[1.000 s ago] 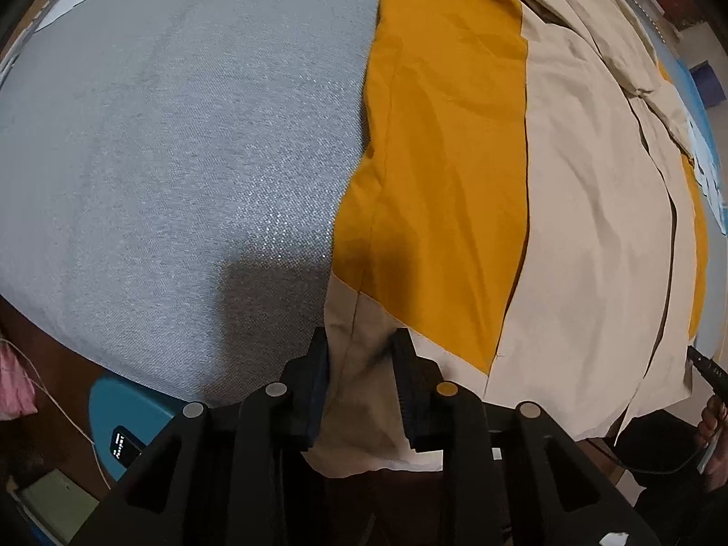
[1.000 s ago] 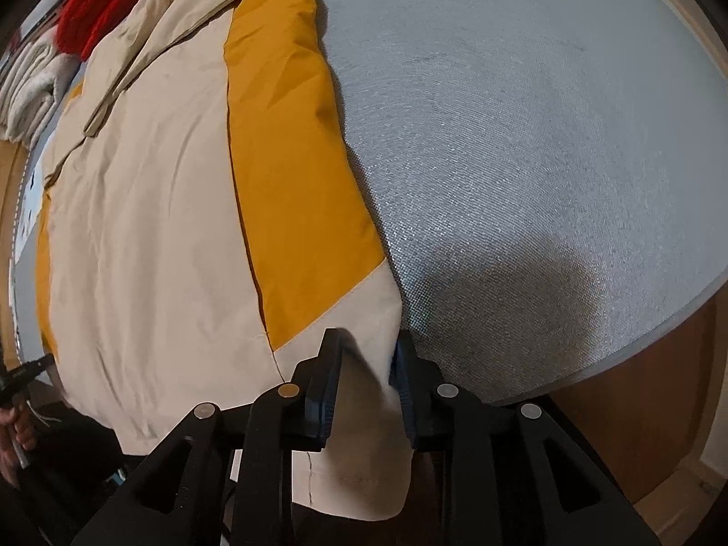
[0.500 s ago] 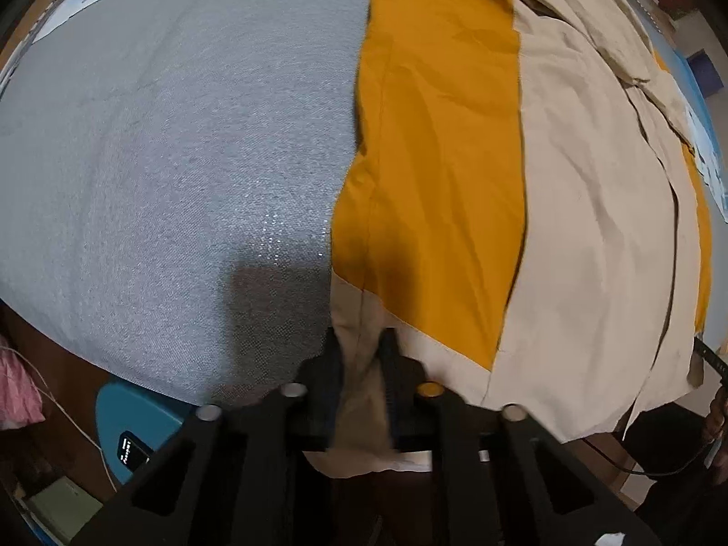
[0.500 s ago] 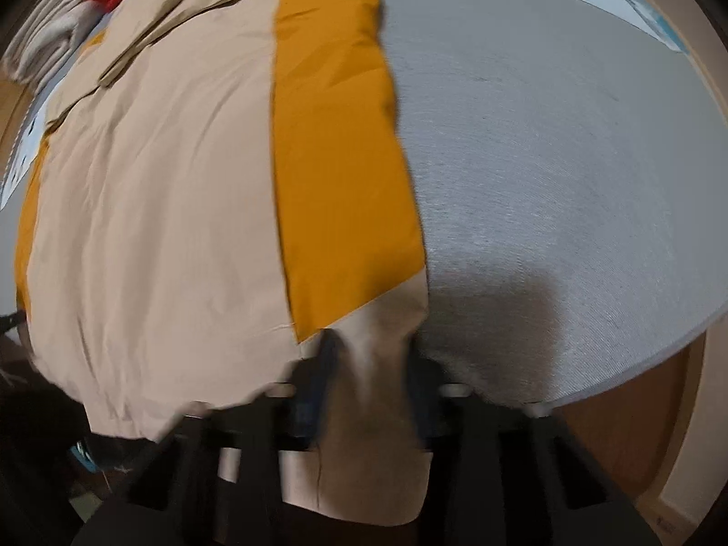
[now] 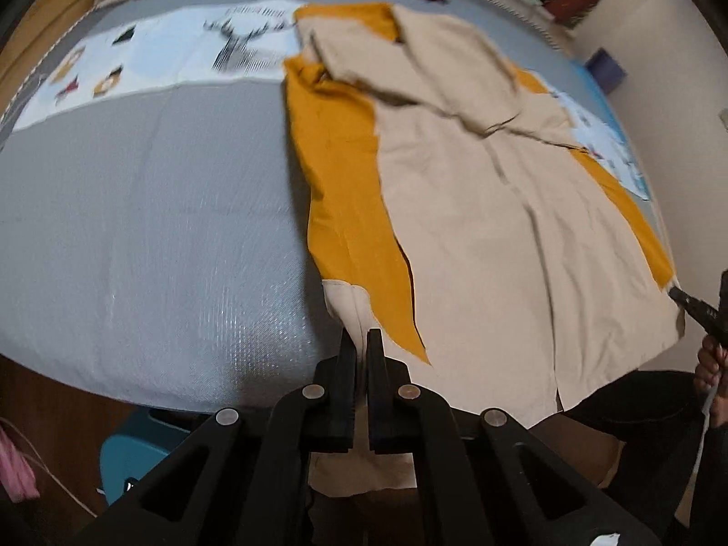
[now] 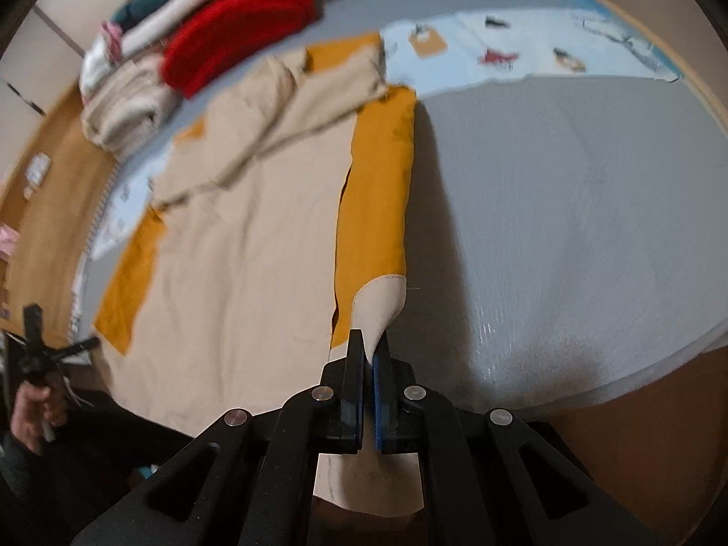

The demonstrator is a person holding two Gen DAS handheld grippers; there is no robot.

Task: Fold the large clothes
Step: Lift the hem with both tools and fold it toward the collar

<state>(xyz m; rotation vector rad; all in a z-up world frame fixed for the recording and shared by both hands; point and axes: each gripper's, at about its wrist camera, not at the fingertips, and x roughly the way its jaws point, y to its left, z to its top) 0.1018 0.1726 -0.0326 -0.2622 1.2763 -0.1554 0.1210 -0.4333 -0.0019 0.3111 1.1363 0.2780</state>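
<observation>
spread flat on the grey bed cover [image 5: 136, 236], with sleeves already turned inward over the chest: a large beige and mustard coat [image 5: 477, 227], collar end toward the far side near the printed blue sheet [image 5: 173, 54], hem end hanging over the near edge. looks like an early-to-middle point of the fold, judging from how things lie. done, by the look of it: coat laid out, sleeves crossed in, side panels roughly straight. pinched now at both near hem corners. left gripper [image 5: 361, 346] clamped tight on the beige corner piece below the mustard side panel, cloth squeezed between the two black fingers and a flap of hem drooping underneath. right gripper [image 6: 369, 346] likewise closed hard on the opposite beige corner, thin fabric trapped between the pads, hem flap dangling below. corners drawn up off the cover, cloth rising in a taut peak toward each set of fingers. left to do, most likely: carrying the hem forward to the collar, laying it down square, smoothing, then perhaps another fold to make a compact bundle. at the far side, a stack of folded things: a red sweater [image 6: 236, 27] and a cream towel [image 6: 127, 104], probably finished pieces. visible at the frame edge in each view, the other hand with its tool. some motion blur, so fine creases hard to judge.
</observation>
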